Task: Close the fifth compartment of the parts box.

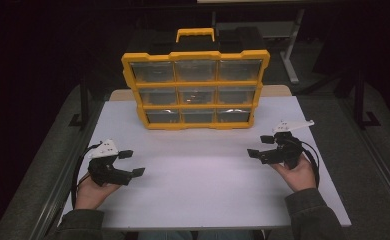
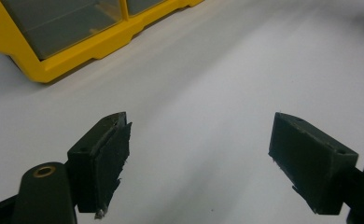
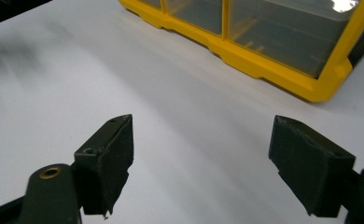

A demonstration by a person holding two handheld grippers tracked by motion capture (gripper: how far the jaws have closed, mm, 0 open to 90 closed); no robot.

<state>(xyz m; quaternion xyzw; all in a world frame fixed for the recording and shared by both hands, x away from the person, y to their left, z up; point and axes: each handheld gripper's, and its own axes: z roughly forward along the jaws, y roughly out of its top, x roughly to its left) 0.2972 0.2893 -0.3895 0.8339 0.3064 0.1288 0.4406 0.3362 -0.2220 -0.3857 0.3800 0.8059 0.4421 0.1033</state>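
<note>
Yellow organizer case (image 1: 195, 90) with clear drawers, upright at upper centre of the high view on the far part of the white tabletop (image 1: 203, 175), fronts turned toward the person, likely for easy reach. Left gripper (image 1: 132, 163) at lower left and right gripper (image 1: 261, 147) at lower right, well apart from the case, jaws spread wide with nothing between, probably poised for an approach. Matte, bare surface near the hands; dark room beyond, grey floor at the sides.
</note>
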